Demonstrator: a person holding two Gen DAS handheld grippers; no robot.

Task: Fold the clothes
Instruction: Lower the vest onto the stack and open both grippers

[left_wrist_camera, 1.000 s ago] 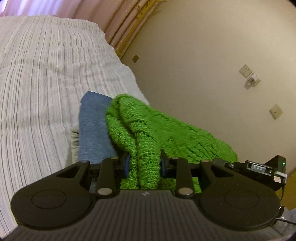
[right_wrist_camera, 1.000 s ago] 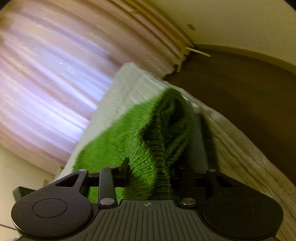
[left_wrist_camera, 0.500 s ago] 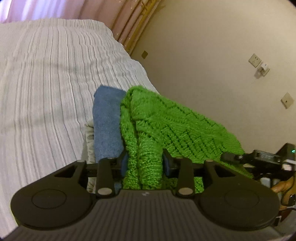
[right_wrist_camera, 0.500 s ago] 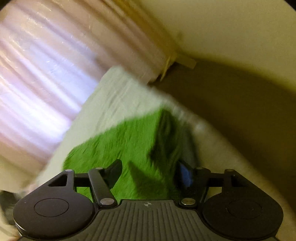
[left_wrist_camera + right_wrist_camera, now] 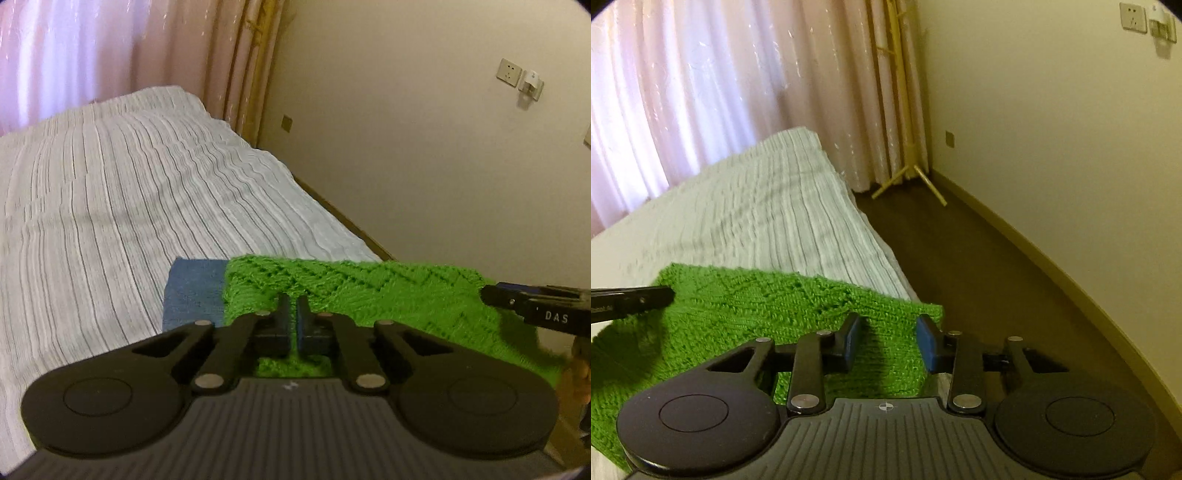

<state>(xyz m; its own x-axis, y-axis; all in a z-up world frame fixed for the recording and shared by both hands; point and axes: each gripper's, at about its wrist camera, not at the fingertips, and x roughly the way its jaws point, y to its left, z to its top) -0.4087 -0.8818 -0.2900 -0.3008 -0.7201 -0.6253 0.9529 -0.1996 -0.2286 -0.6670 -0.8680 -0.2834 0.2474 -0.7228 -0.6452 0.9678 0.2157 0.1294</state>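
Note:
A folded green knit sweater (image 5: 369,291) lies flat at the near corner of the striped bed, partly on top of a folded blue garment (image 5: 194,295). My left gripper (image 5: 293,304) is above the sweater's left part with its jaws nearly together and nothing between them. My right gripper (image 5: 888,328) is open and empty over the sweater's right end (image 5: 798,306), near the bed's edge. Each gripper's tip shows in the other's view: the right one in the left wrist view (image 5: 535,308), the left one in the right wrist view (image 5: 631,297).
The bed (image 5: 110,206) with a white striped cover stretches away toward pink curtains (image 5: 720,81). A dark floor (image 5: 979,258) runs along the bed's right side, with a yellow wooden stand (image 5: 908,162) by the curtain. A cream wall (image 5: 424,147) carries sockets.
Both grippers let go of the green sweater, which now lies flat on the blue garment. The right jaws opened wide, the left jaws came nearly together, and both grippers tilted up toward the curtains.

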